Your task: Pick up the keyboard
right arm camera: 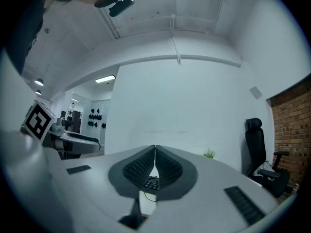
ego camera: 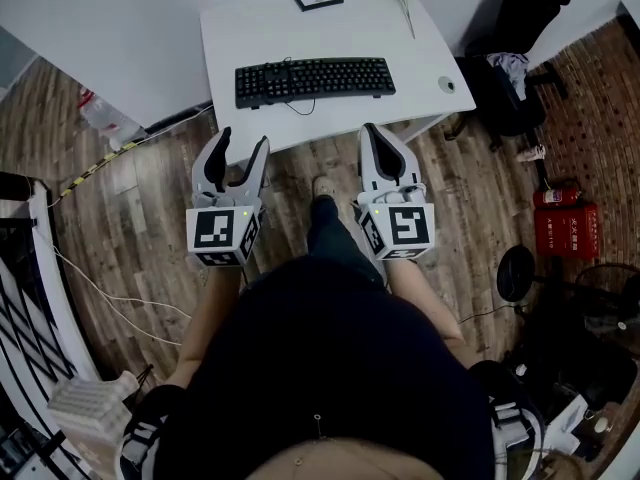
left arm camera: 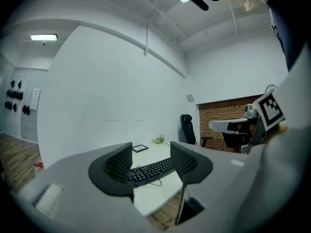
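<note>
Currently: black keyboard (ego camera: 314, 80) flat on white table (ego camera: 250, 28), untouched. Left gripper (ego camera: 243, 140) jaws wide apart, empty. Right gripper (ego camera: 371, 130) closed tight, empty. Both short of the table edge.

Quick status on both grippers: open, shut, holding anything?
Left gripper: open, nothing between its jaws, short of the keyboard.
Right gripper: shut, holding nothing.
</note>
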Demonstrator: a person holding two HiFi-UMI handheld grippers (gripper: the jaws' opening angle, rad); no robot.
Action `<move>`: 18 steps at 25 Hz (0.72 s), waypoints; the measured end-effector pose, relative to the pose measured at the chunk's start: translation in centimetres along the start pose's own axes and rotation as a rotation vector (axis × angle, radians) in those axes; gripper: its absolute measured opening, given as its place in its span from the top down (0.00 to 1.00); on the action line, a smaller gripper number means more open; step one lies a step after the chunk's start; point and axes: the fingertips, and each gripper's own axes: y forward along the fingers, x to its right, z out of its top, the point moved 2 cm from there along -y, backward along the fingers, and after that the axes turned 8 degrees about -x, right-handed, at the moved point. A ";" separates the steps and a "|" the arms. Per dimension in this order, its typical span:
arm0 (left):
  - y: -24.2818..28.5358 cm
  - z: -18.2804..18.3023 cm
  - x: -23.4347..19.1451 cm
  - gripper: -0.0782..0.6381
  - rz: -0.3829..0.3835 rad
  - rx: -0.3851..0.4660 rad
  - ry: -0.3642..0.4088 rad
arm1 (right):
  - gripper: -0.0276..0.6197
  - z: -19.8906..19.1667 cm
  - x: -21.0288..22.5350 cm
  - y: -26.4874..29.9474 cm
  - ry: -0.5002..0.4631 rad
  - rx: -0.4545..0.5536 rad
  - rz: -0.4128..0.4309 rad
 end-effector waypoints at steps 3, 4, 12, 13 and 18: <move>2.5 0.1 -1.0 0.57 0.015 -0.034 -0.024 | 0.94 0.2 1.4 2.6 -0.022 -0.010 0.033; 3.4 0.1 -1.4 0.57 0.020 -0.044 -0.029 | 0.94 0.0 1.9 3.6 -0.032 -0.016 0.047; 11.2 -0.8 -5.2 0.57 0.087 -0.127 -0.065 | 0.94 -2.1 6.2 13.0 -0.105 -0.092 0.164; 12.2 -1.1 -5.7 0.57 0.098 -0.142 -0.077 | 0.94 -2.4 6.8 14.3 -0.113 -0.102 0.180; 16.1 -3.0 -8.4 0.57 0.140 -0.210 -0.139 | 0.94 -2.8 8.7 20.1 -0.116 -0.126 0.250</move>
